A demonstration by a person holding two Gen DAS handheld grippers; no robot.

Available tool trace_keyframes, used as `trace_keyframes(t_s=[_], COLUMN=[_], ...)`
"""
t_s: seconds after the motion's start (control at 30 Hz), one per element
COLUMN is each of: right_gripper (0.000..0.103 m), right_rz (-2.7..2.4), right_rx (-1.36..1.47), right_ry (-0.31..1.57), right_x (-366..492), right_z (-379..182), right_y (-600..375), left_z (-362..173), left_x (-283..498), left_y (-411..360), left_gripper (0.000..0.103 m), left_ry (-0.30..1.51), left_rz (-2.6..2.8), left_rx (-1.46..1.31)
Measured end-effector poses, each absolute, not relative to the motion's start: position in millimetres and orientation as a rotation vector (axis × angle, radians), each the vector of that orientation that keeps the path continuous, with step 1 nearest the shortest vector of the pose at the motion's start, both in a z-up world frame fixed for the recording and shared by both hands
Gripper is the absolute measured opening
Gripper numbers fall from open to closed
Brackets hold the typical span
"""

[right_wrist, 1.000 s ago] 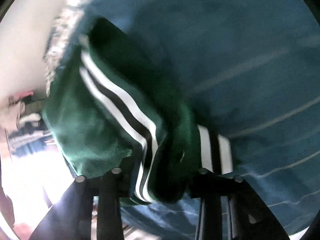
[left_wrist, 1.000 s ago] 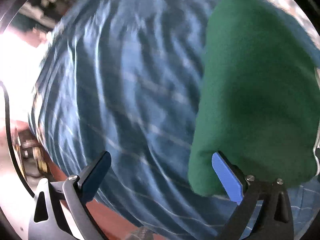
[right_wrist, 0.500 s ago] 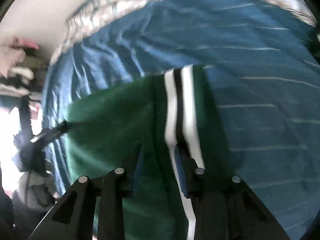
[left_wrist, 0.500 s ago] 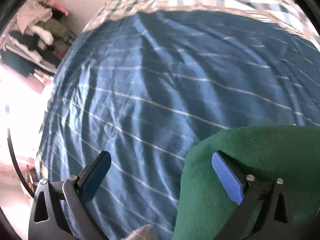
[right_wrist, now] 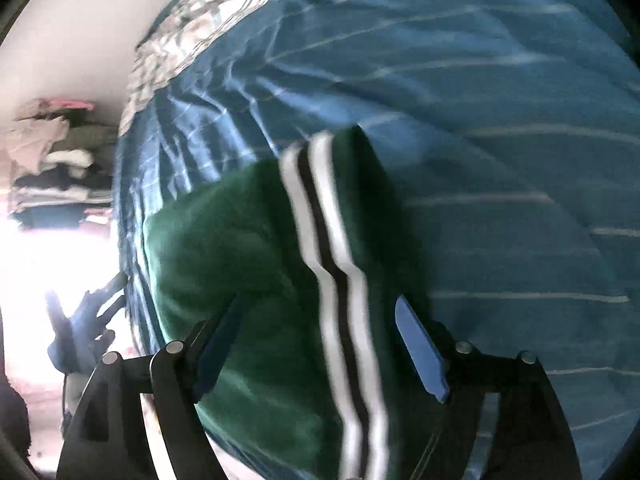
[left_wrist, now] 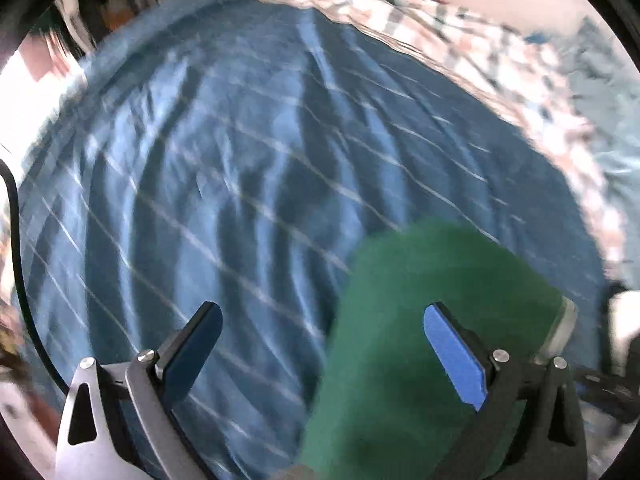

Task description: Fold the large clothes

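A dark green garment (right_wrist: 248, 256) with a white-and-black stripe band (right_wrist: 332, 280) lies folded on the blue striped bedsheet (right_wrist: 480, 128). My right gripper (right_wrist: 320, 344) hangs over it, its jaws opening wide. The cloth lies between and below the pads, and neither pad presses on it. In the left wrist view the same green garment (left_wrist: 432, 288) fills the lower right, under the bright blue right fingertip (left_wrist: 452, 356). My left gripper (left_wrist: 324, 340) is open with nothing pinched, and its left finger is over bare bedsheet (left_wrist: 240, 184).
A checked blanket (left_wrist: 460, 36) runs along the bed's far edge against a pale wall (right_wrist: 80, 40). Stacked clothes (right_wrist: 60, 168) sit beyond the bed's left side, beside a glaring bright patch. A black cable (left_wrist: 16, 232) curves along the left rim.
The right jaws, shut on a fold of the green garment a second ago, now stand wide apart with the cloth lying flat. The left view swung, so the garment shifted from upper right to lower right.
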State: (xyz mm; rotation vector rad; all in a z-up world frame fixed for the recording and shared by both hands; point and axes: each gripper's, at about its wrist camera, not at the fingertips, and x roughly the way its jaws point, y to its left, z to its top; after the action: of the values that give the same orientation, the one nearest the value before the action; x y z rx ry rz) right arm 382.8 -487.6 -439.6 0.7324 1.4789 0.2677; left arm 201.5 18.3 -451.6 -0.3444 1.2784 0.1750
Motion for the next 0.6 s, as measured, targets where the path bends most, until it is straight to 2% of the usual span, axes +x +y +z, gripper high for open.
trace_keyframes(t_s=[0.13,0.2,0.33,0.47,0.53,0.6], right_gripper=[0.083,0.090,0.092,0.089,0.083,0.064], right_rz=[0.375,0.425,0.525,0.564,0.554,0.528], right_rx=[0.814,0.973,1.043,1.031,0.988,1.034], right_ry=[1.645,1.609,1.555,1.558,1.574,1.571], right_x=[359,358,359,369,365,361], right_z=[-520,-544,-549,-545,-542,-540], right_y=[-496,-503,-507,-489,-485,-490], left_z=[-485,-494,-511,-512,-513,-515], left_x=[167,161,166,176,177,180], left_y=[24,17,0,-16,-18,-16], left_gripper=[0.103,0.103,0.103,0.103,0.103,0.103], left_ry=[1.319,1.307,1.329,1.374,1.397,1.409], left_rz=[0.015,-0.045,-0.118,-0.182,-0.206,-0.230], left_rx=[-0.602,-0.695,-0.706,-0.559,-0.502,-0.485])
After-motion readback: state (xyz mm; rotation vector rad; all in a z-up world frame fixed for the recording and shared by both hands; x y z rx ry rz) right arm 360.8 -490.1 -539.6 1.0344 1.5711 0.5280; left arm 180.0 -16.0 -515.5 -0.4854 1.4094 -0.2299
